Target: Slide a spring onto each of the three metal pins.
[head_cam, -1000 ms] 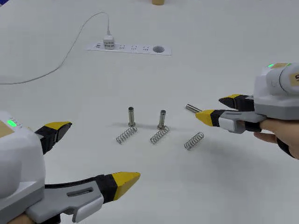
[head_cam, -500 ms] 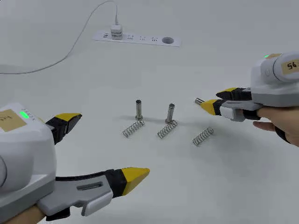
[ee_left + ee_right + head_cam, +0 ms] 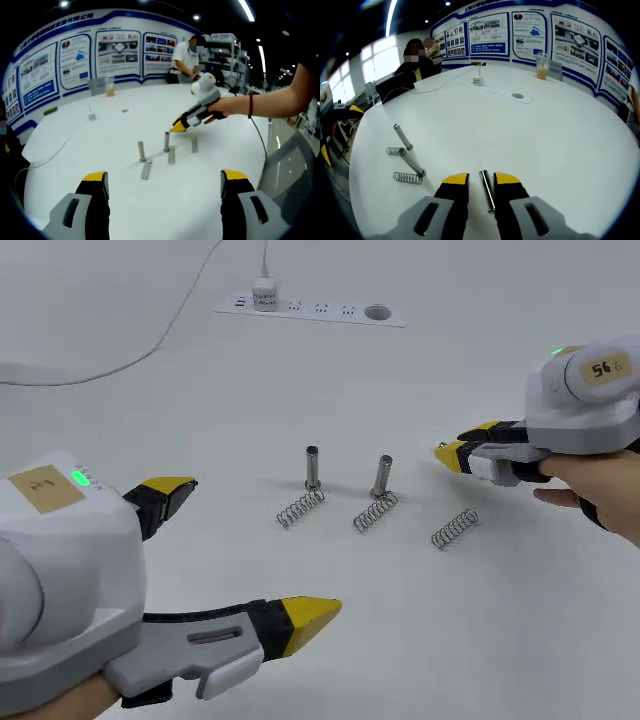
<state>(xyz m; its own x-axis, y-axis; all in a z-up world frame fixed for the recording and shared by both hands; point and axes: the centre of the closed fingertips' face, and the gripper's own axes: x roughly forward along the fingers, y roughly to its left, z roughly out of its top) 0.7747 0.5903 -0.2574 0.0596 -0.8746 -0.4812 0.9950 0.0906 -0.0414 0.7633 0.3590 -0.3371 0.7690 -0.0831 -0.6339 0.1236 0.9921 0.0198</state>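
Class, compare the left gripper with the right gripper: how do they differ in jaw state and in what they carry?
The left gripper has its jaws spread wide apart, while the right gripper has its jaws drawn close together. The left gripper holds nothing, while the right gripper clamps a metal pin between its jaws. Both have yellow tips on black jaws and a white body.

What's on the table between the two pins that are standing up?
Nothing: in the head view the table is bare between the left pin and the right pin. A spring lies at each base, nearer the camera.
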